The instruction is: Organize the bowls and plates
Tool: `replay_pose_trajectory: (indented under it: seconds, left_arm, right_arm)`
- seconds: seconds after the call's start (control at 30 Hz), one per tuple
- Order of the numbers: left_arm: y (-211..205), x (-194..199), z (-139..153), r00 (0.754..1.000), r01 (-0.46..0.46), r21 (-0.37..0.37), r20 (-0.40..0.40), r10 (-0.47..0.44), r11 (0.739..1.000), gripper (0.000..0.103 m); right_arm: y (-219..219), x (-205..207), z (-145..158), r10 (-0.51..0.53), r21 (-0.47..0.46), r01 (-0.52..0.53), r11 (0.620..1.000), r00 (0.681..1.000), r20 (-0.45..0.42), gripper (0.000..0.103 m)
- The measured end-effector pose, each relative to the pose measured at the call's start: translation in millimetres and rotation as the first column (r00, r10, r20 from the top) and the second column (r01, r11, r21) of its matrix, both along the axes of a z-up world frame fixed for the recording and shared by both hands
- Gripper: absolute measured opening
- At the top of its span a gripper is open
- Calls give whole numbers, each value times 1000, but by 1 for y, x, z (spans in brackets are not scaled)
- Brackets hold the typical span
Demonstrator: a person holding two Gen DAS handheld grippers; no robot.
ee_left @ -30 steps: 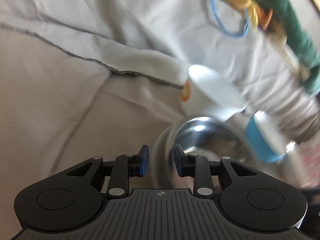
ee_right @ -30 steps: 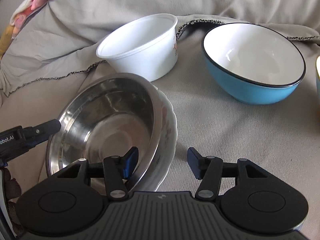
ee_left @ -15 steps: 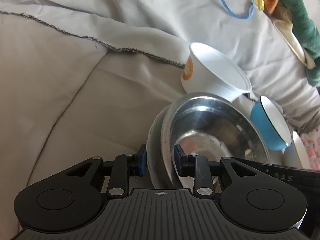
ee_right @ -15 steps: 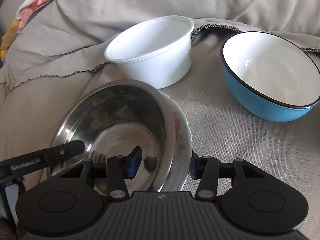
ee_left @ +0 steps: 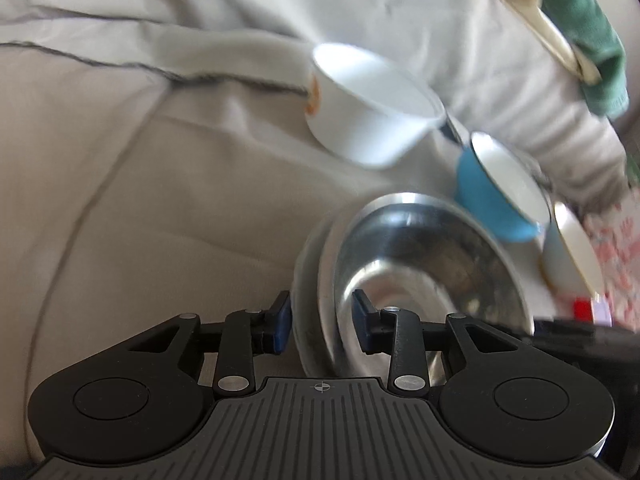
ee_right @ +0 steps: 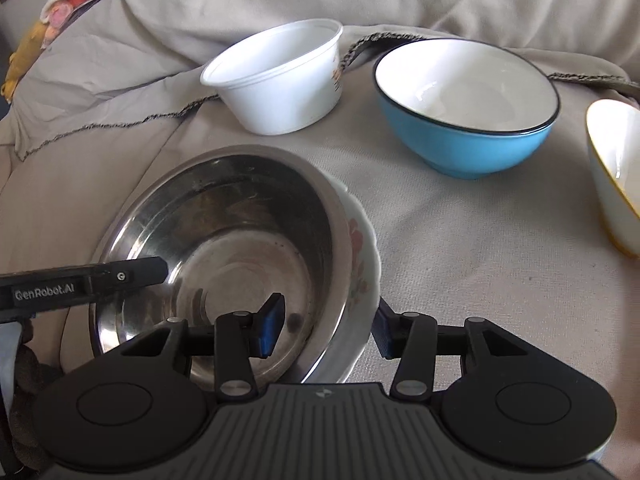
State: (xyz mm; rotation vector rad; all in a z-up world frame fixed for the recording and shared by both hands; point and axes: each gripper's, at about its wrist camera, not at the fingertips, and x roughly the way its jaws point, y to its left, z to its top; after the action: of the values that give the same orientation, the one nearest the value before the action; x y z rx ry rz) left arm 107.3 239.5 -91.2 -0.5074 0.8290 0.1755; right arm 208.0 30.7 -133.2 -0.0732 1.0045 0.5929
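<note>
A steel bowl (ee_right: 240, 232) sits nested in a white floral dish (ee_right: 362, 248) on a beige sheet. My right gripper (ee_right: 326, 328) is shut on their near rim, one pad inside the steel bowl and one outside the dish. My left gripper (ee_left: 321, 328) is shut on the opposite rim of the steel bowl (ee_left: 420, 264) and dish (ee_left: 306, 280) in the same way. One of its fingers (ee_right: 120, 276) reaches in from the left in the right wrist view. Behind them stand a white plastic tub (ee_right: 280, 80), a blue bowl (ee_right: 464, 136) and a gold-rimmed white bowl (ee_right: 612, 184).
The beige sheet (ee_right: 460, 264) is soft and creased, with a frayed hem behind the tub. A green cloth (ee_left: 588, 40) and a blue cord lie at the far right of the left wrist view. Patterned fabric (ee_right: 60, 4) is bunched at the far left.
Both grippers narrowed their jaws and closed over the rims of the nested bowl and dish. The left view has swung, so the tub and blue bowl sit further right and blurred.
</note>
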Motion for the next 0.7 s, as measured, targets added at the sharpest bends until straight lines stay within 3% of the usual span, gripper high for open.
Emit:
replay_pose_trajectory:
  seconds: [0.13,0.2,0.27,0.33,0.43,0.47,0.53,0.7]
  left_arm:
    - [-11,-9,39,988,-141,138,88,130,980,32]
    - [-24,-8,61,979,-155,145,158,132,977,32]
    - [-44,5,75,978,-71,86,201,52,994,32]
    - [-72,31,77,977,83,-15,199,-78,996,32]
    - [-117,81,65,961,252,-207,165,-220,945,32]
    - [-133,97,61,954,286,-238,162,-252,928,32]
    - [-162,124,51,949,310,-239,139,-284,920,32]
    - [-209,164,22,960,281,-217,39,-279,935,32]
  right_arm:
    - [-26,-12,26,13,6,-14,1000,991,133,50]
    - [-51,-14,39,-12,31,7,999,984,176,55]
    - [-83,-12,50,-69,53,59,997,977,201,55]
    - [-115,-4,56,-125,66,114,991,969,211,55]
    - [-158,17,63,-216,65,206,976,946,241,55]
    - [-170,26,64,-240,63,232,971,936,256,55]
    - [-193,46,66,-299,58,295,954,916,269,55]
    - [-232,94,54,-462,105,451,886,846,266,55]
